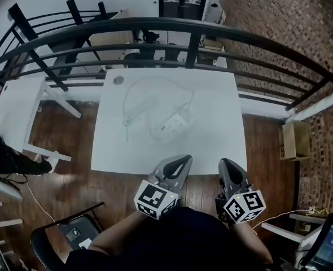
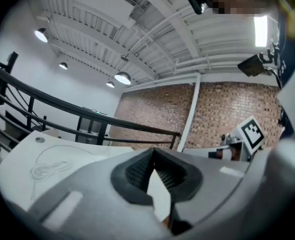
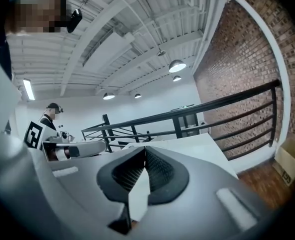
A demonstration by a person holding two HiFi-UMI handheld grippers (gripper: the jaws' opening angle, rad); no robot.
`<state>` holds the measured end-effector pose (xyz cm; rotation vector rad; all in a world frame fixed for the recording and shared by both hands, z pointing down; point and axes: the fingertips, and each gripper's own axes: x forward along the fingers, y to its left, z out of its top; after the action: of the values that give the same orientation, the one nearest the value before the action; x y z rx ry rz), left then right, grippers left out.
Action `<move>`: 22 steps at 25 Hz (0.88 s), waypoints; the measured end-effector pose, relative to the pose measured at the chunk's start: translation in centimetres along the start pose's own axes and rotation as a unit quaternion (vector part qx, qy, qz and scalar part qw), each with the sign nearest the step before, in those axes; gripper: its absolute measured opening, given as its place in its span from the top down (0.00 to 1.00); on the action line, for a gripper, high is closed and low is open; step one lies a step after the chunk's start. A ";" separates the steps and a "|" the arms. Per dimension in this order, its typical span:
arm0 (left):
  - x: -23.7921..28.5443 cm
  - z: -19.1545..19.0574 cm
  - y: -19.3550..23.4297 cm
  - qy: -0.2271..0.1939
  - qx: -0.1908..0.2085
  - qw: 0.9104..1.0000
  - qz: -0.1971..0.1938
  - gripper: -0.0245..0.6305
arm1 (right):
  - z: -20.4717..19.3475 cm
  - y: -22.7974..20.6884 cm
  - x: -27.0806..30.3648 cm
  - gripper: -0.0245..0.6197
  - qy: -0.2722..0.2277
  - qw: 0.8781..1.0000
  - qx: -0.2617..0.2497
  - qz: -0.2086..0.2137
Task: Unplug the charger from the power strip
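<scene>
Pointing up the frame from the near edge of the table point(image 1: 223, 145), both claws are smooth pale-grey plastic shells. Each has black ribbed pads set in a dark, rounded hollow. The left claw point(image 1: 182, 159) is clenched: in its own view the ridged pads meet at the tip in a narrow wedge, with nothing between them. The right claw point(image 1: 228, 164) is likewise clenched and empty, its pads touching at the top. Behind each sits a cube with black-and-white square markers.

The table is a flat, matt white rectangle standing on a dark wooden plank floor point(image 1: 82, 140). A curved railing point(image 1: 155, 24) of black metal bars arcs across the upper part of the frame. A rough red-brown brick wall point(image 1: 279, 21) fills the upper right. A brown cardboard box point(image 1: 295, 140) stands at the right edge.

The power strip point(image 1: 171, 124) is a slim white bar lying slantwise just right of the table's middle, well apart from both claws. The charger point(image 1: 187, 114) shows only as a small white block seated at the strip's upper right end, and its detail is too small to make out. A thin pale-grey cord point(image 1: 127, 103) runs in a wide, loose loop toward the upper left of the table and back. A small grey disc point(image 1: 118, 80) lies near the table's upper left corner.
</scene>
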<state>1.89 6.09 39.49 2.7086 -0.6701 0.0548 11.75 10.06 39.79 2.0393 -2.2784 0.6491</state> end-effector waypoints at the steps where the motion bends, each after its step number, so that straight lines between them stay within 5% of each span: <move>1: 0.4 0.2 1.1 0.006 0.001 1.000 0.000 0.95 | 0.3 0.2 1.0 0.95 0.008 1.000 -0.006 -0.004; 7: 2.6 1.5 7.4 0.016 0.024 1.000 0.008 0.90 | 1.8 0.1 8.0 0.95 0.029 0.999 -0.041 0.000; 13: 4.4 -0.1 10.1 0.055 0.029 0.997 0.037 0.82 | 0.0 -1.3 13.4 0.93 0.086 0.993 -0.058 0.050; 16: 5.3 -1.3 11.2 0.082 0.051 0.993 0.065 0.78 | -1.4 -1.8 15.9 0.74 0.120 0.988 -0.066 0.077; 22: 6.0 -4.4 13.5 0.113 0.046 0.983 0.140 0.69 | -4.8 -4.0 19.7 0.61 0.168 0.975 -0.108 0.098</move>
<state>1.26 -6.21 48.70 2.6178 -0.9914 0.4674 11.38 -7.33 50.85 1.4940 -2.2488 0.6610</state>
